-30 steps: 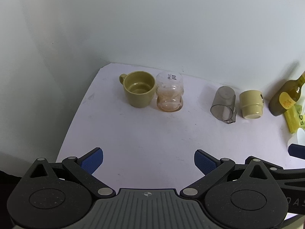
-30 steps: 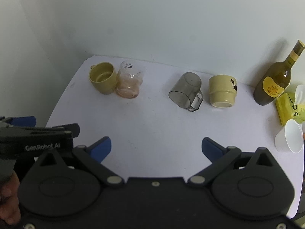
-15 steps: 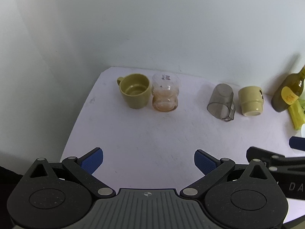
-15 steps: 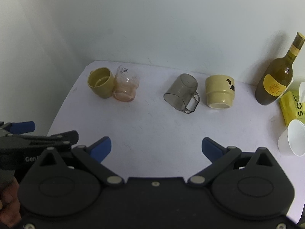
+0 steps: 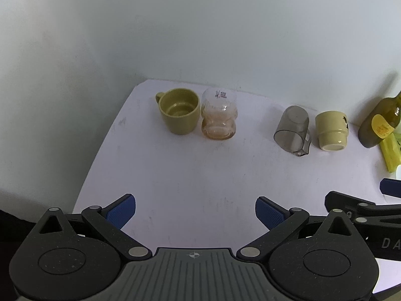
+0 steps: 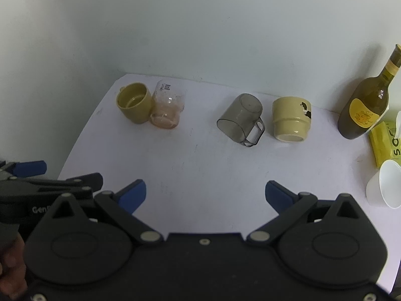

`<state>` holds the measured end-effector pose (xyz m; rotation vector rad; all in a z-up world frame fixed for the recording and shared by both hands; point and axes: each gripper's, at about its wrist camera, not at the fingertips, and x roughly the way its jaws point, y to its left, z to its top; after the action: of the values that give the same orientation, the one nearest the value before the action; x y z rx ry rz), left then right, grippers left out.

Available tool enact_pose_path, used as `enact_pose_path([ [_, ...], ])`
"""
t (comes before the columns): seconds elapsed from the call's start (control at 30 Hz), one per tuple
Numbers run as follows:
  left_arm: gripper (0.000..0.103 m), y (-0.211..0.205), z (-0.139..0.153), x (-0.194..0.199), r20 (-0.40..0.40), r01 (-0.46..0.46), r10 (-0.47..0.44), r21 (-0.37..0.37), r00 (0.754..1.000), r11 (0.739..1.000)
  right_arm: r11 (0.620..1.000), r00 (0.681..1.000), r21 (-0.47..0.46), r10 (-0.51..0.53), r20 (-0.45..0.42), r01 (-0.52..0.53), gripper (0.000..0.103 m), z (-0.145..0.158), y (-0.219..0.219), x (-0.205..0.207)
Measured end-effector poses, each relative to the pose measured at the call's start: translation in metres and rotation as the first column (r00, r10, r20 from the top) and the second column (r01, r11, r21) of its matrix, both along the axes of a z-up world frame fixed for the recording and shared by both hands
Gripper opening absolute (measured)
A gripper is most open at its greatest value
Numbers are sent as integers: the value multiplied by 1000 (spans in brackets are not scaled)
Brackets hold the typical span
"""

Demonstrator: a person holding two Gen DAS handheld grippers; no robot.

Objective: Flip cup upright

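Observation:
A smoky transparent mug [image 5: 292, 130] [image 6: 240, 122] lies on its side on the white table, mouth toward me, handle to the right. A cream cup [image 5: 331, 130] [image 6: 292, 119] stands upside down just right of it. My left gripper [image 5: 195, 210] is open and empty above the table's near edge. My right gripper [image 6: 205, 195] is open and empty, also near the front edge. Both are well short of the cups. The right gripper's fingers [image 5: 391, 188] show at the right of the left wrist view.
An olive mug [image 5: 179, 114] [image 6: 135, 102] and a clear pinkish glass [image 5: 218, 116] [image 6: 168, 109] stand upright at the back left. A dark wine bottle [image 6: 363, 105], a yellow packet [image 6: 386, 143] and a white paper cup [image 6: 386, 188] are at the right. White walls stand behind and at the left.
Both grippers have drawn back and risen a little, so the cups look smaller and farther. The jaws stay open. No object has moved.

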<state>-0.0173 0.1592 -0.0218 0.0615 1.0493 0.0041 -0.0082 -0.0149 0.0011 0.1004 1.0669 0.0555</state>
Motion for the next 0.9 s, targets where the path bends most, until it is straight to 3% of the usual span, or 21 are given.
enact_pose_path([
  [0.13, 103, 11, 6, 11, 37, 18, -17, -6, 999, 1000, 1000, 1000, -9, -8, 18, 9, 103, 5, 8, 5],
  [0.43, 103, 25, -10, 26, 110, 47, -44, -26, 993, 999, 998, 998, -12, -67, 5, 67, 103, -7, 17, 1],
  [0.53, 101, 27, -11, 36, 107, 58, -50, -77, 993, 995, 994, 994, -32, -99, 44, 101, 102, -5, 17, -3],
  [0.73, 102, 32, -3, 42, 198, 98, -75, -109, 977, 989, 994, 979, -38, -96, 182, 105, 103, 1, 27, -11],
  [0.9, 102, 33, -22, 50, 192, 81, -57, -116, 980, 990, 994, 980, -39, -95, 174, 103, 103, -4, 27, -22],
])
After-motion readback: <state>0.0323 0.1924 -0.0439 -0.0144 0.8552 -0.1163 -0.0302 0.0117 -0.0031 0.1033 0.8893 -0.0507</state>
